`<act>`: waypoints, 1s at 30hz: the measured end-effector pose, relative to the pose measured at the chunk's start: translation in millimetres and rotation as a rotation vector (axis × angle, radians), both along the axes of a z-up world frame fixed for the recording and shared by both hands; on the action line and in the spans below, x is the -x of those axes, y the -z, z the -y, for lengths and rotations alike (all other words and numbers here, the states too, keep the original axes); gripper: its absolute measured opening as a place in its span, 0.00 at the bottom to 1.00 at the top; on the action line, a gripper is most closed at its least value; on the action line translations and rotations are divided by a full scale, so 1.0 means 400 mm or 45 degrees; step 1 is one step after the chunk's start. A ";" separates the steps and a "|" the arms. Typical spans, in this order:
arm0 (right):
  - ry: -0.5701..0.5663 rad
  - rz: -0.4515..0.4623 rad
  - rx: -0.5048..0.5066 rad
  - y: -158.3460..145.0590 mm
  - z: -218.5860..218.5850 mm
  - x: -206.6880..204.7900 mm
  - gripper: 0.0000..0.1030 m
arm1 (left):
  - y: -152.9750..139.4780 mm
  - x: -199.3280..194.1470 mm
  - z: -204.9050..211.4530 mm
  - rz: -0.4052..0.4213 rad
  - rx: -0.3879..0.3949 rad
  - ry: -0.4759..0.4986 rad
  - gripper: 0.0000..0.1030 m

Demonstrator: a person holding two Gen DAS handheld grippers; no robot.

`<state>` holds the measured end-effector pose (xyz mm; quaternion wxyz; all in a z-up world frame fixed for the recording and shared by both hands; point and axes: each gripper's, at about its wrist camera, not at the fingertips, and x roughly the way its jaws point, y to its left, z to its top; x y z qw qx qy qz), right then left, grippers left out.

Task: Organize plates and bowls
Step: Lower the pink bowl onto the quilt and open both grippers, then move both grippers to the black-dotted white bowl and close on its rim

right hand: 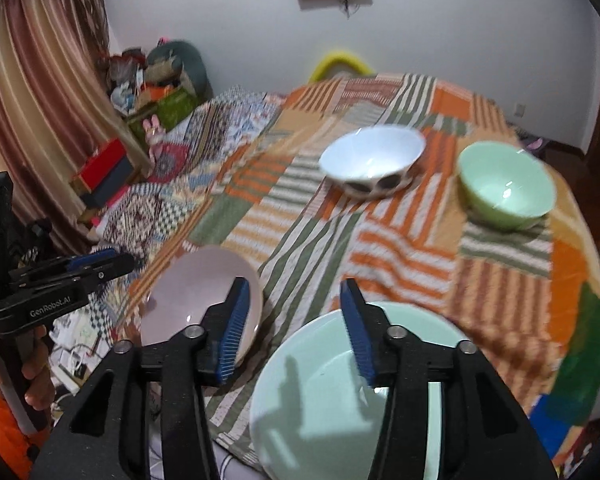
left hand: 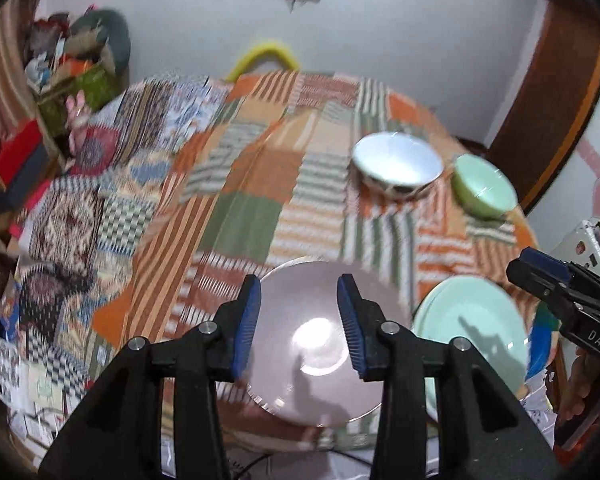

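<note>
A round table (right hand: 500, 280) draped in a patchwork cloth of orange, green and cream stripes carries all the crockery; at its near edge lies a round mint-green plate (right hand: 320, 412), largest of the dishes, with a round pale pink plate (right hand: 188, 296) just beside it to the left, the two apart by a strip of cloth; toward the far side stands a white bowl with dark spots on its outer wall (right hand: 370, 160), and to its right, close but not touching, a light green bowl (right hand: 504, 184); the left gripper (left hand: 299, 320) hangs above the pink plate with its blue-padded fingers spread wide and nothing between them; the right gripper (right hand: 296, 332) is likewise parted and empty, its left finger over the pink plate's rim and its right finger over the mint plate; both views are blurred
</note>
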<state>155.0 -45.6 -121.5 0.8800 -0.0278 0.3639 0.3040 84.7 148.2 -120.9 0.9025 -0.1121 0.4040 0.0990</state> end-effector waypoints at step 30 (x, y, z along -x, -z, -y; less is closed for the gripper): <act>0.254 0.115 -0.034 -0.056 0.096 -0.292 0.65 | -0.020 -0.434 0.092 0.042 0.012 0.119 0.63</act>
